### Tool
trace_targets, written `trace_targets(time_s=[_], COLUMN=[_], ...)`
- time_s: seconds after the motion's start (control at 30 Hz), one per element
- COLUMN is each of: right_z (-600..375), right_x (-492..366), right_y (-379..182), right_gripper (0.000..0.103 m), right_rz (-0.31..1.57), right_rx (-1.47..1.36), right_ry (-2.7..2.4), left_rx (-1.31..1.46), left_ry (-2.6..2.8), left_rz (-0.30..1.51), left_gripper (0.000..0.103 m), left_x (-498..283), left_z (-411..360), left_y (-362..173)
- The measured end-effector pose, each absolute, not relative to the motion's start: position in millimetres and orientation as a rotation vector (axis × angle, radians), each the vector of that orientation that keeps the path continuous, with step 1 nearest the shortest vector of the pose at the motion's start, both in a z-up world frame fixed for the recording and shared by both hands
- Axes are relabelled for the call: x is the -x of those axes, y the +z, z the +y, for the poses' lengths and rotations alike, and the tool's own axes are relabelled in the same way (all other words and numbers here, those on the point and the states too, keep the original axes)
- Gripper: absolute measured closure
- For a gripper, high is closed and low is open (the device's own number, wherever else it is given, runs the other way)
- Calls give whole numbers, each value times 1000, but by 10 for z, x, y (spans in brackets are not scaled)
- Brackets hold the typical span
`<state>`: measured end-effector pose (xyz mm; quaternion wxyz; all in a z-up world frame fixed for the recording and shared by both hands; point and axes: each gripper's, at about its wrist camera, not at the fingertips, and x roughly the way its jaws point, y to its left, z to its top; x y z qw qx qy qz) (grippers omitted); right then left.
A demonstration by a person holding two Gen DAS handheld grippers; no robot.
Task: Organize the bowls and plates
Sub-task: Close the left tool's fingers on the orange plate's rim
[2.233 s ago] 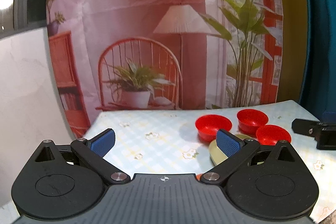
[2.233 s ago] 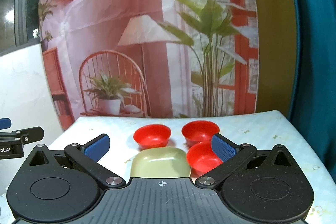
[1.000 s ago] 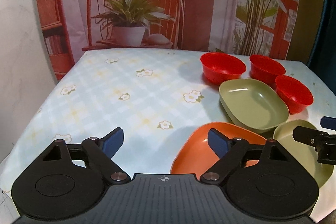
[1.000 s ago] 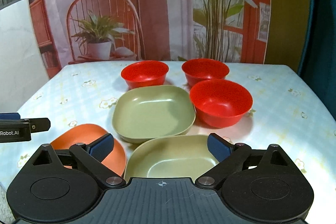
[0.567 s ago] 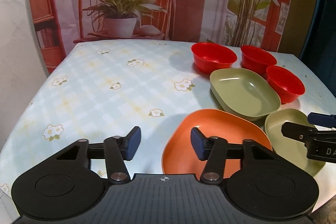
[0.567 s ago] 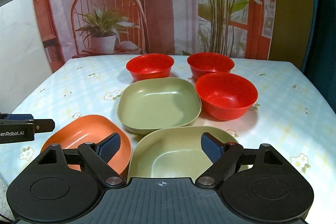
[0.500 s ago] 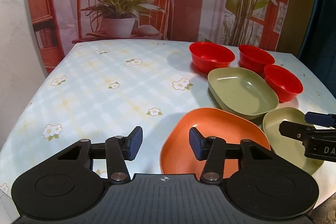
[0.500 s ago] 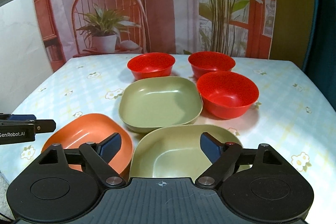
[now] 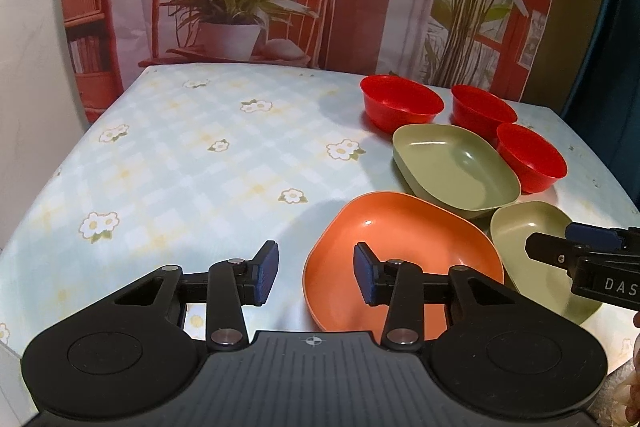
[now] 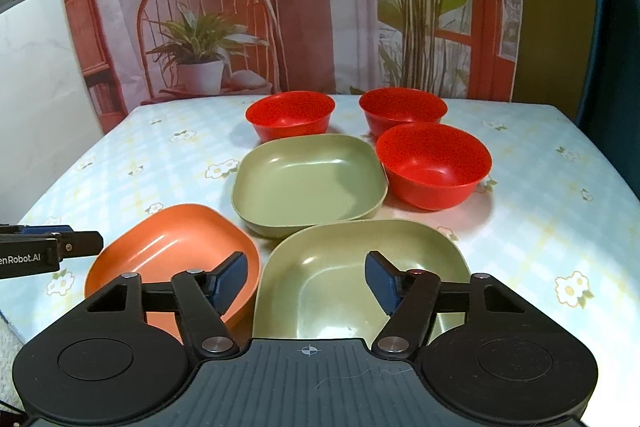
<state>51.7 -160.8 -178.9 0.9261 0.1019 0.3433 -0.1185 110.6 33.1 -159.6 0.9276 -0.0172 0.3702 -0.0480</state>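
Your left gripper [image 9: 316, 273] hangs open and empty, straddling the orange plate's [image 9: 404, 231] near-left rim. Your right gripper [image 10: 306, 281] gapes empty over the near green plate [image 10: 360, 259]; three red bowls [image 10: 434, 165] sit beyond.

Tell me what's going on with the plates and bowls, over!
Left gripper open, astride orange plate rim. Right gripper open over near green plate. Three red bowls unstacked. Nothing blocking.
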Motion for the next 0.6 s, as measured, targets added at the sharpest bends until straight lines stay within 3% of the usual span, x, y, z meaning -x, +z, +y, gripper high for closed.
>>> trace_targets(time_s=[0.37, 0.6], right_z=[-1567, -1440], right_x=[-581, -686], right_y=[-1850, -1862], right_gripper=[56, 58], right_rz=[730, 737], right_rx=[-194, -134], right_ry=[-215, -162], left_rx=[59, 85], left_ry=[-106, -57], left_rz=[791, 853], left_gripper=[59, 59], left_x=[-1159, -1275], left_z=[371, 453], left_y=[-1706, -1865])
